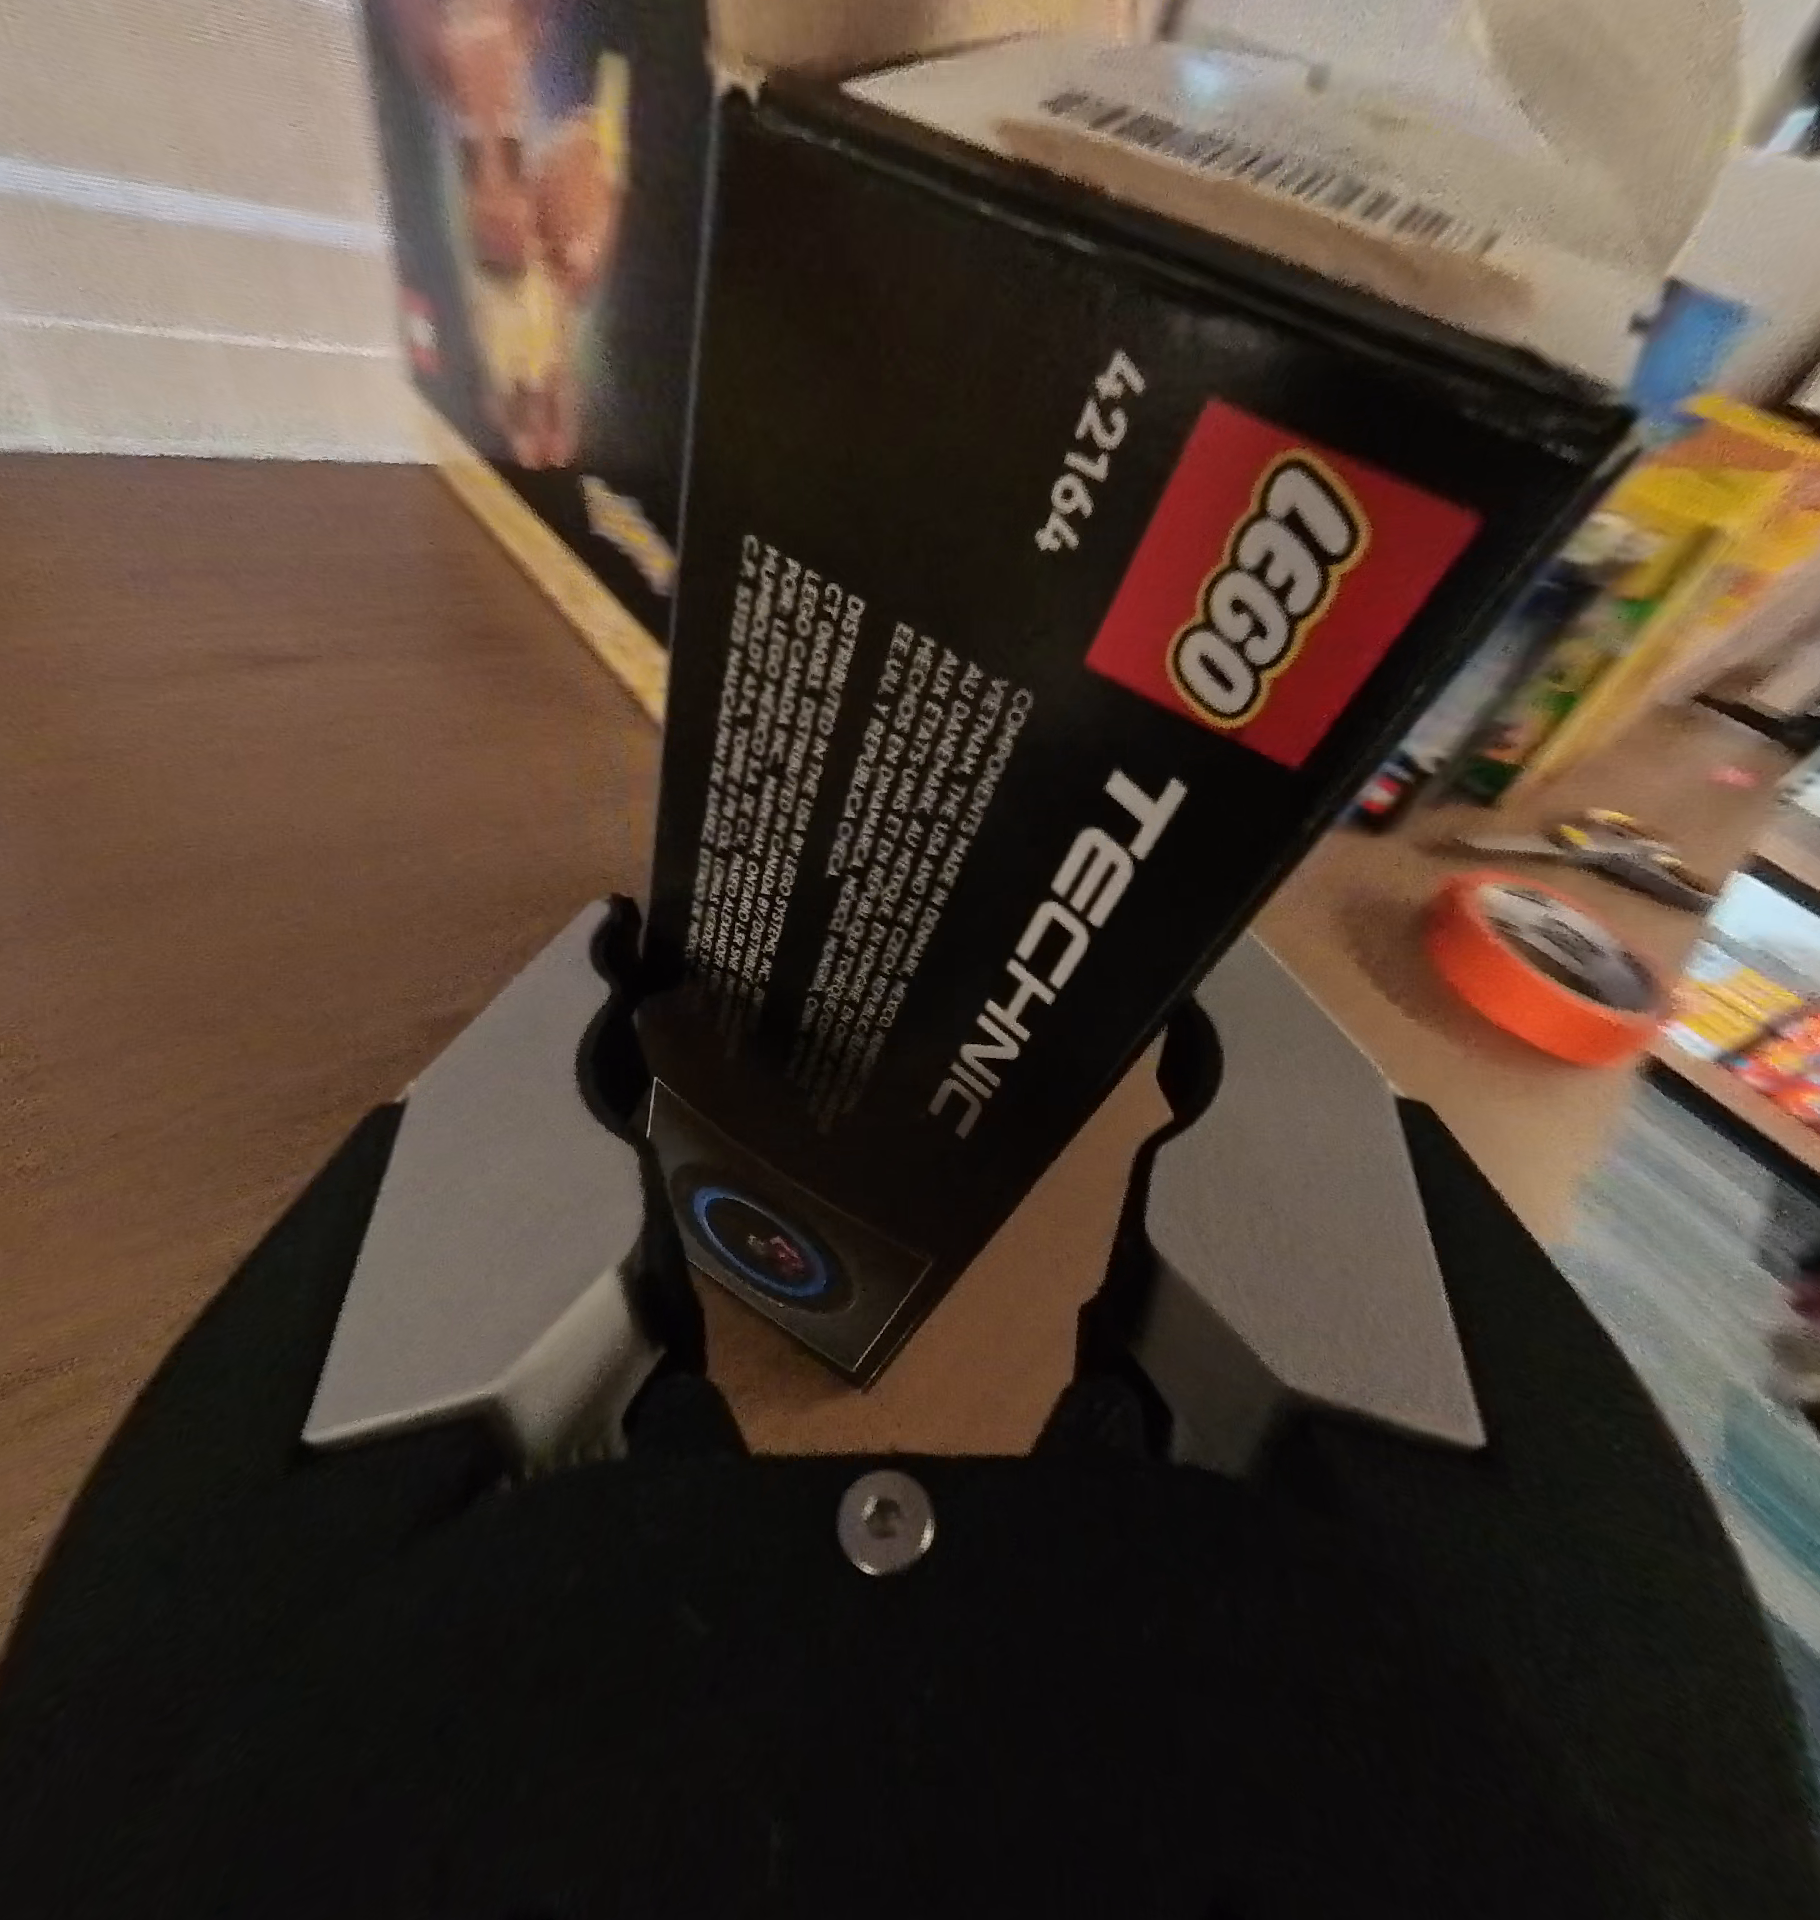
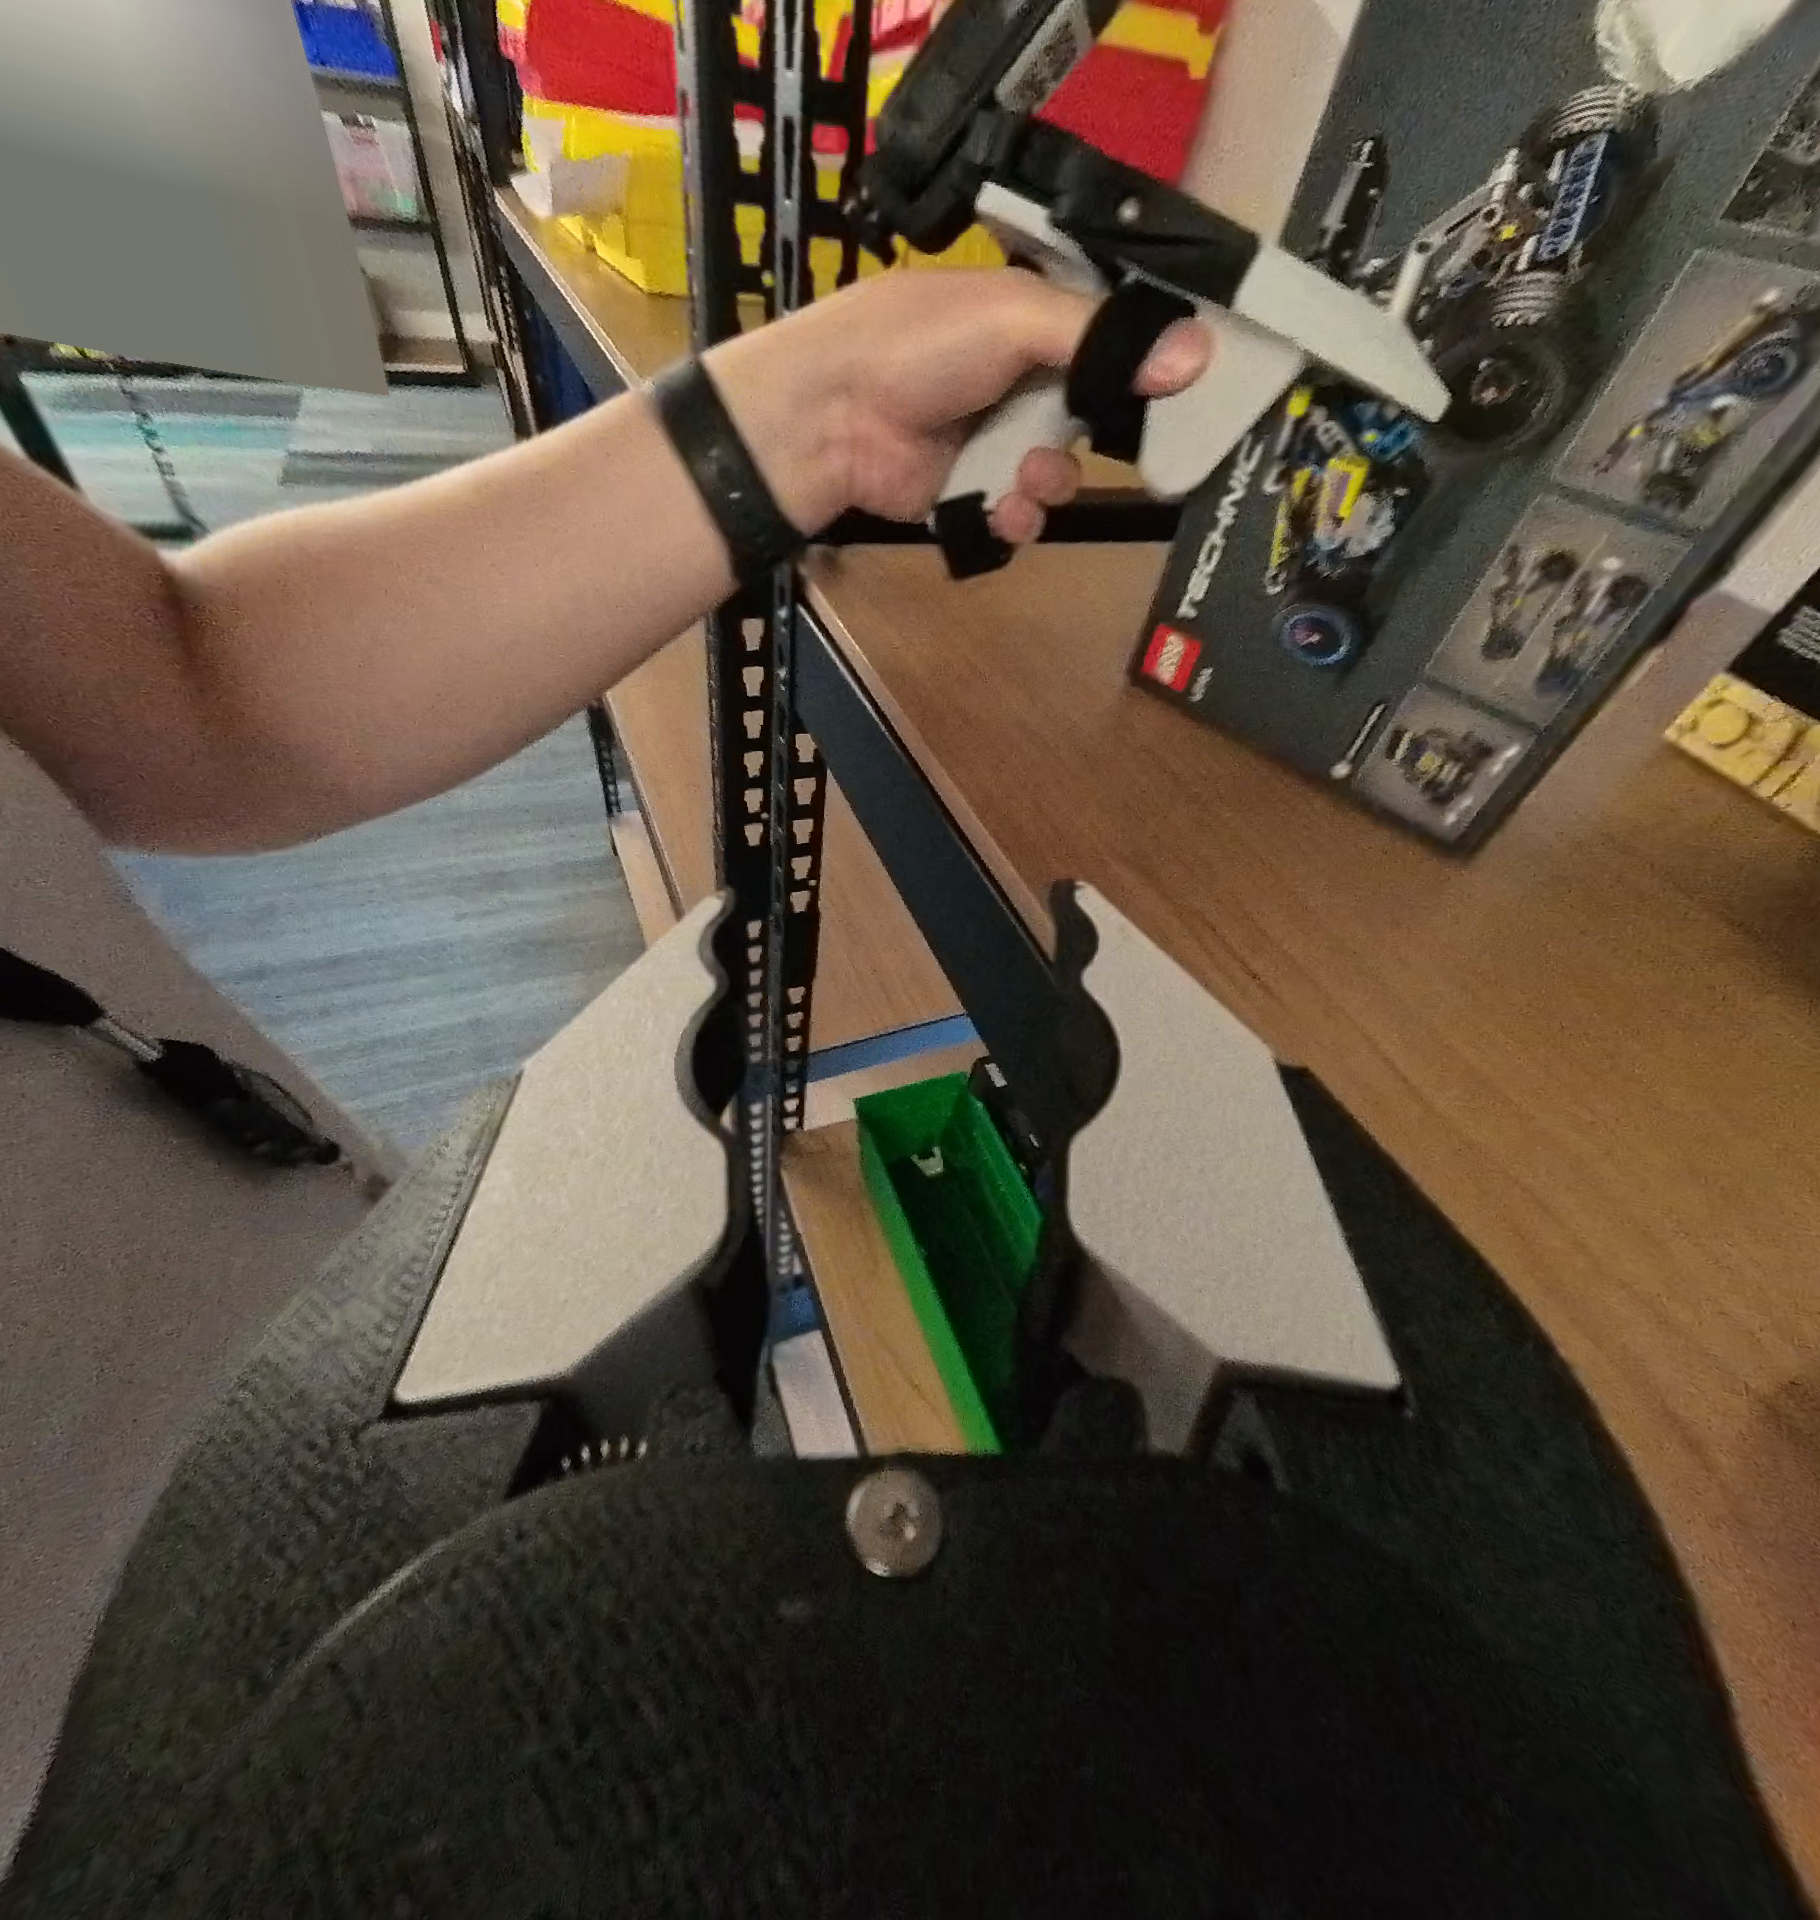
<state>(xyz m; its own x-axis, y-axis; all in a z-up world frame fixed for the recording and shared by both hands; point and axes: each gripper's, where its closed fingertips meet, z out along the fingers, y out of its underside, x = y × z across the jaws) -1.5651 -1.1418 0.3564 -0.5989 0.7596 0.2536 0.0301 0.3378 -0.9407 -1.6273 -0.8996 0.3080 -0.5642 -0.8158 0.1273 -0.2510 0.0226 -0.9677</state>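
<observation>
Left gripper (image 1: 890,1049): fingers clamped on lower end of black toy box (image 1: 1041,623), box tilted, clear of wooden shelf (image 1: 210,831).
Risk, as judgement: grip only near one end, long box may pivot or slip; may knock larger dark box (image 1: 532,312) just behind.
Box: glossy black cardboard, red logo square, white print.
Orange tape roll (image 1: 1540,977) farther right.
Right gripper (image 2: 895,1091): fingers apart, empty, before black shelf upright (image 2: 771,831).

**Lettering in view, wording not transcribed**

Black box (image 1: 989,623), narrow side: a red square logo (image 1: 1280,582), a white number, a white wordmark and columns of small white print. Top flap: a white barcode label (image 1: 1249,177), blurred. Its grey picture face (image 2: 1508,468): the same logo and wordmark at one corner. Neighbouring black panel (image 2: 1810,634): small print, too blurred to read.
</observation>
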